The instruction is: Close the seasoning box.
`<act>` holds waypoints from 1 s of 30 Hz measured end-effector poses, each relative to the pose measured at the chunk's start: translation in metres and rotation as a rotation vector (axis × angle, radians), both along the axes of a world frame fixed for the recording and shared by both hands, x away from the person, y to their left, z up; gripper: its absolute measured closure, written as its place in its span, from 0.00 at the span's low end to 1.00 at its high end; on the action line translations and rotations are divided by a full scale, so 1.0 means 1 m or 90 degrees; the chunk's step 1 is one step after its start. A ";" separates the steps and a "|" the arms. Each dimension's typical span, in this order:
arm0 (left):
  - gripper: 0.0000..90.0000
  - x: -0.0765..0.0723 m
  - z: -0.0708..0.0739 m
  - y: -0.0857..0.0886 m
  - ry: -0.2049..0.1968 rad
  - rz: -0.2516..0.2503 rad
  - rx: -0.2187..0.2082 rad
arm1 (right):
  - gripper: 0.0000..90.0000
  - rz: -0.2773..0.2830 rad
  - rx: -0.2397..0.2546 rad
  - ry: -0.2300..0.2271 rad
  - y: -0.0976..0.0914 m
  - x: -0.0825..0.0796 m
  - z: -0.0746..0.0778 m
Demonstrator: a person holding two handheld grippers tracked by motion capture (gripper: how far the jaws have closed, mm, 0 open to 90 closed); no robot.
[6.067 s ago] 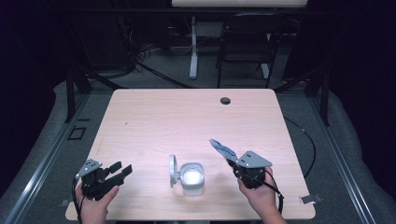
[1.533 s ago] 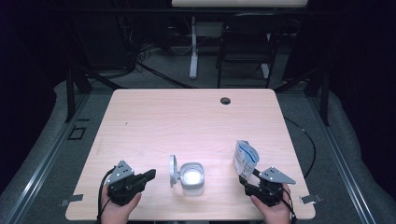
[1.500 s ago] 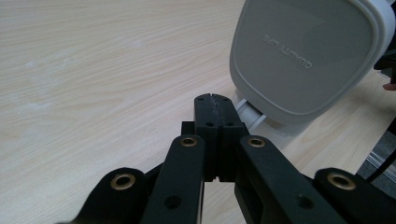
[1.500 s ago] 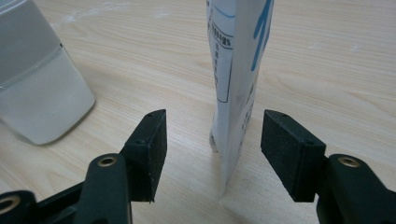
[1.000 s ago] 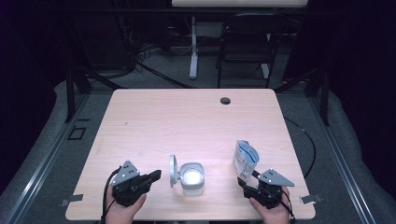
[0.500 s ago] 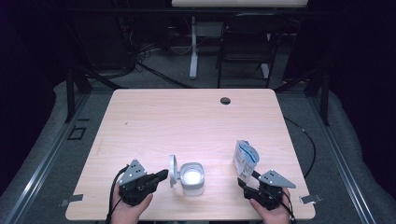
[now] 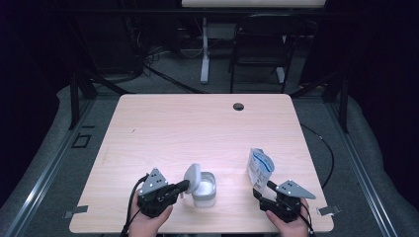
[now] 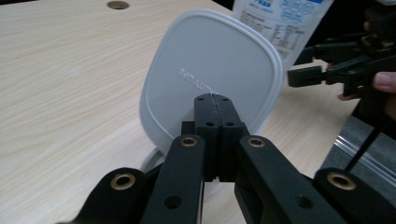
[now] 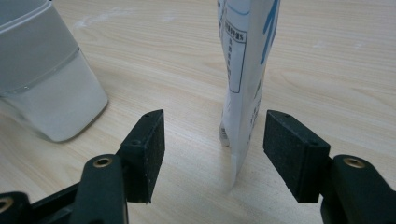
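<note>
High view: a small white tub sits near the front edge of the table, its lid tipped up on edge against the tub's left side, and a white-and-blue pouch stands upright well to the right of it. The left gripper points at the lid with its jaws pressed together and nothing between them; in the left gripper view the closed tips sit right at the lid's face — touching or a hair short, I cannot tell which. The right gripper is behind the pouch with its jaws apart; the right gripper view shows the pouch standing between the two pads but nearer the right one, with a gap on each side, so it is not held.

The lid looks like thin moulded plastic — light, smooth and somewhat flexible. Propped as it is, a push from closed jaws would likely tip or slide it; taking it by the rim is the surer hold. The pouch looks soft and crinkly, light, and easy to topple; gripping across its flat lower body should steady it, though a hard squeeze could buckle it.

The tub is open and pale inside; the high view suggests something white in it, but I cannot tell what. In the right gripper view the tub's lower wall looks frosted.
</note>
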State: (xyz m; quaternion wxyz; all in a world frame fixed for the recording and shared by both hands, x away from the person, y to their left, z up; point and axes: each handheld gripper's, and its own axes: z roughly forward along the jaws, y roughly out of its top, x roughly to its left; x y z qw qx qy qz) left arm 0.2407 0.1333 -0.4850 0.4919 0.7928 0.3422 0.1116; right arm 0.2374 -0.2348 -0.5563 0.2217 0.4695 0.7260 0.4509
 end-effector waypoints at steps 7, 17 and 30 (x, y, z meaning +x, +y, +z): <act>1.00 0.002 -0.002 -0.006 0.005 -0.005 0.009 | 0.43 0.008 0.001 -0.001 0.003 0.000 -0.001; 1.00 0.001 0.004 -0.001 0.003 0.002 0.010 | 0.43 0.016 -0.005 0.001 0.005 0.000 -0.002; 1.00 -0.001 0.007 0.030 0.002 0.037 0.001 | 0.43 0.015 -0.007 -0.002 0.005 0.000 -0.001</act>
